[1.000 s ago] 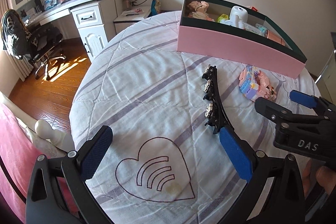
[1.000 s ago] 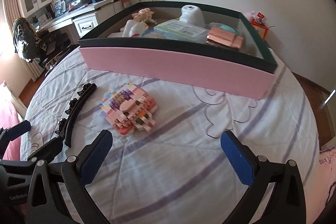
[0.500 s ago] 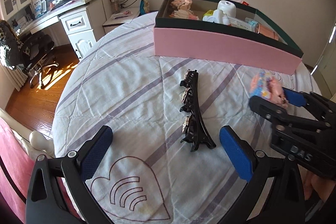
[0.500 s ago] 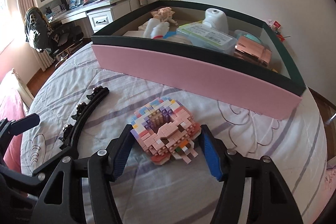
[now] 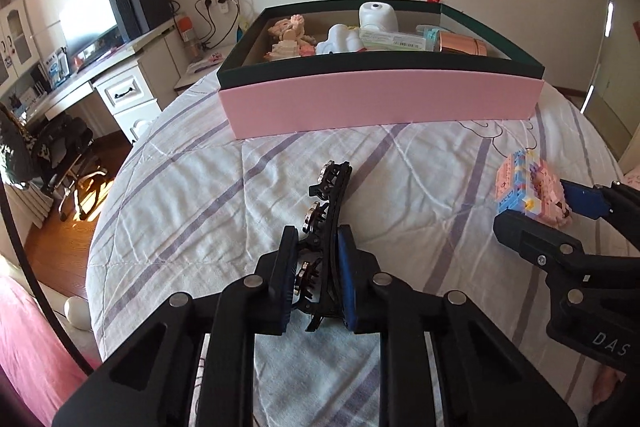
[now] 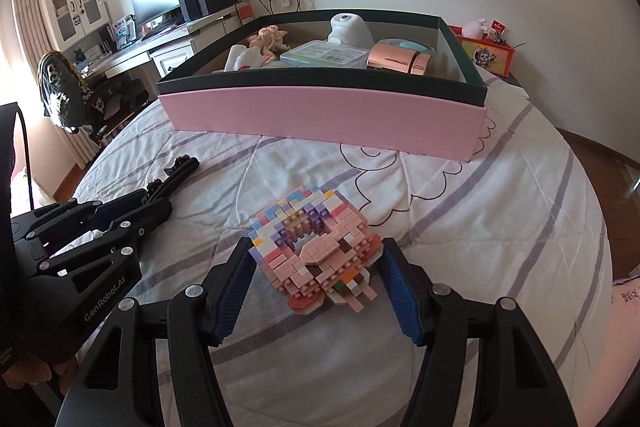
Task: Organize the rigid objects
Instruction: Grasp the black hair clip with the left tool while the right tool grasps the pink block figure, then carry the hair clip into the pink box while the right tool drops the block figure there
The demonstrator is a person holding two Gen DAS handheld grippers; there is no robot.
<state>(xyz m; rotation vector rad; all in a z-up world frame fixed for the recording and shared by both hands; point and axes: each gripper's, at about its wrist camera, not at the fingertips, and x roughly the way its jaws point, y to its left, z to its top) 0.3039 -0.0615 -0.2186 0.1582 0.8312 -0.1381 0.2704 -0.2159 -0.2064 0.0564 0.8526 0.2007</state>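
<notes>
The left tool (image 5: 318,273) is pressed together on the near end of a long black curved hair clip with jewelled flowers (image 5: 326,211), which lies on a white quilt with purple stripes (image 5: 192,195), nearer than the pink box. Beside the clip, a pastel building-brick model (image 6: 316,247) is pinched between the blue pads of the right tool (image 6: 318,281). Beyond both, a pink cardboard box with a dark green rim (image 6: 320,115) is seen, filled with toys and containers.
</notes>
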